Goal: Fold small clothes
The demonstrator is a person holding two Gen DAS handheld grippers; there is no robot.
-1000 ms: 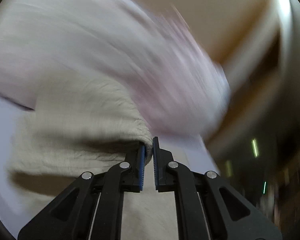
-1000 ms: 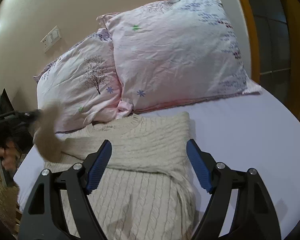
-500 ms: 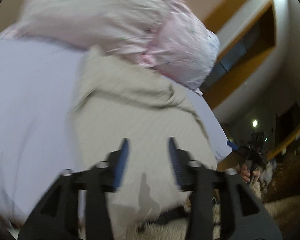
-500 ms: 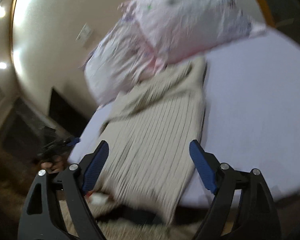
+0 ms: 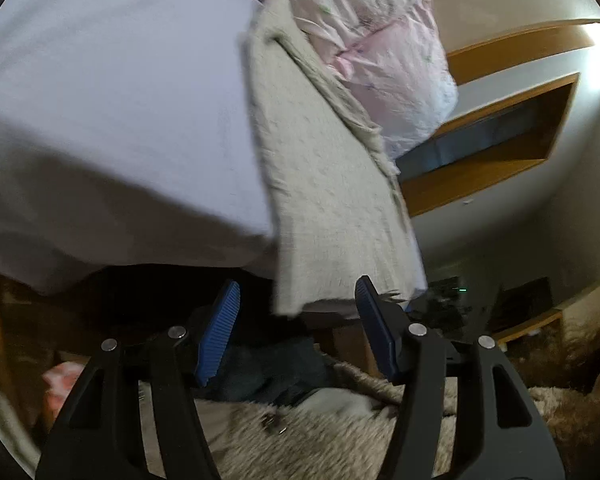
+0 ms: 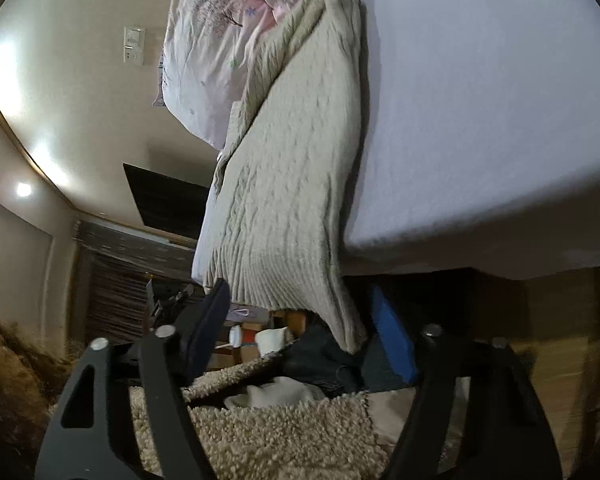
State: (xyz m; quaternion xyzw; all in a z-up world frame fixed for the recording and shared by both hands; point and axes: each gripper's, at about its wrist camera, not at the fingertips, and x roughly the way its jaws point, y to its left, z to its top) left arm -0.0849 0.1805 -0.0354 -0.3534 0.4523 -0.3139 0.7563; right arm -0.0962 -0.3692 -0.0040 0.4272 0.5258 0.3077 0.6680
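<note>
Cream cable-knit sweater (image 6: 292,168) lies lengthwise on the lavender bed sheet (image 6: 480,112), neck end against the pink floral pillows (image 6: 204,40), ribbed hem hanging over the mattress edge. Left gripper (image 5: 298,320): blue-padded jaws spread wide, empty, just below the hem (image 5: 340,216). Right gripper (image 6: 304,324): jaws likewise wide apart, holding nothing, hem corner between them. Shaggy beige rug (image 6: 276,432) below.

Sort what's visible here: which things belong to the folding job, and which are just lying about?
Job:
sweater, hem hanging over the bed edge
left gripper, open
right gripper, open

Lying about:
pillows
shaggy rug
dark clothes on the floor
white cup
</note>
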